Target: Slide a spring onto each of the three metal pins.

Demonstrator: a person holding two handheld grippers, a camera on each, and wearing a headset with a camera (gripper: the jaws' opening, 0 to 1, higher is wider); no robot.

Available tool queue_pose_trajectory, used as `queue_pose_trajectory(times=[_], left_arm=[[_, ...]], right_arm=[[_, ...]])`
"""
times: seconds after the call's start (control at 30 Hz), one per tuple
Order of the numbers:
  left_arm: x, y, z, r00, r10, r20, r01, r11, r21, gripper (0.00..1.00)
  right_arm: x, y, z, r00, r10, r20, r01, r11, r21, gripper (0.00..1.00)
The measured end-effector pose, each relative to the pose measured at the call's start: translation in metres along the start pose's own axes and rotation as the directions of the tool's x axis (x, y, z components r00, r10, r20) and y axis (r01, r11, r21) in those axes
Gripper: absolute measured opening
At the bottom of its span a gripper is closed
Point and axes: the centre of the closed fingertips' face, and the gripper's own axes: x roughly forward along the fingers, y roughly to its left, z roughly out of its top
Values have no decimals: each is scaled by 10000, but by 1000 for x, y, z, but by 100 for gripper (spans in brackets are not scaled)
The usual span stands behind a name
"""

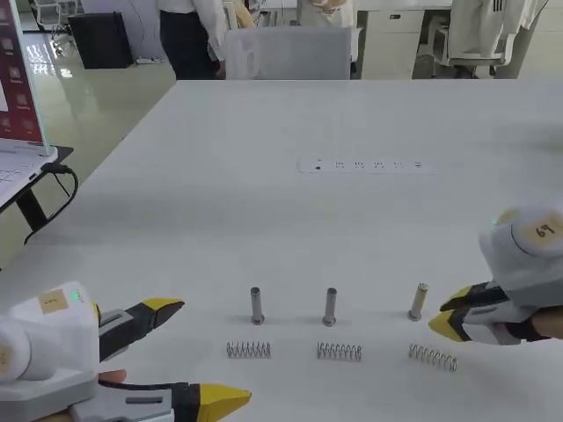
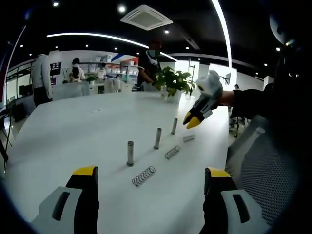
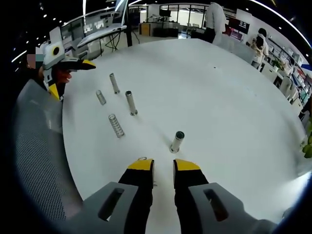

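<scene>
Head view: pins [image 1: 330, 306] on white table [image 1: 264, 202]

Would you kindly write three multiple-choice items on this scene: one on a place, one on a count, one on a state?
1. Where are the springs?
A) on the pins
B) on the table, before the pins
C) in a gripper

2. How many pins stand upright?
A) two
B) five
C) three

3. How is the left gripper?
A) open
B) shut on a spring
C) shut on a pin

Answers:
1 B: each spring lies flat on the person's side of a pin.
2 C: three stand in a row.
3 A: its jaws are wide apart, with nothing between them.
</scene>
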Motion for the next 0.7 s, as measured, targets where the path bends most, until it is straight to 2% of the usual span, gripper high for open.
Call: queue_pose_trajectory(times=[0.27,0.43,0.7], left_arm=[[0,0,0,10000,16,-2,-16,10000,-4,87],[0,0,0,10000,15,-6,-15,10000,-1,86],[-1,0,-1,10000,29,-33,-29,10000,-19,86]], right_arm=[[4,16,-20,9941,868,-652,-916,9930,-745,14],[8,19,-31,9889,941,-1148,-1088,9856,-1294,15],[11,19,-35,9842,1008,-1459,-1239,9794,-1593,14]])
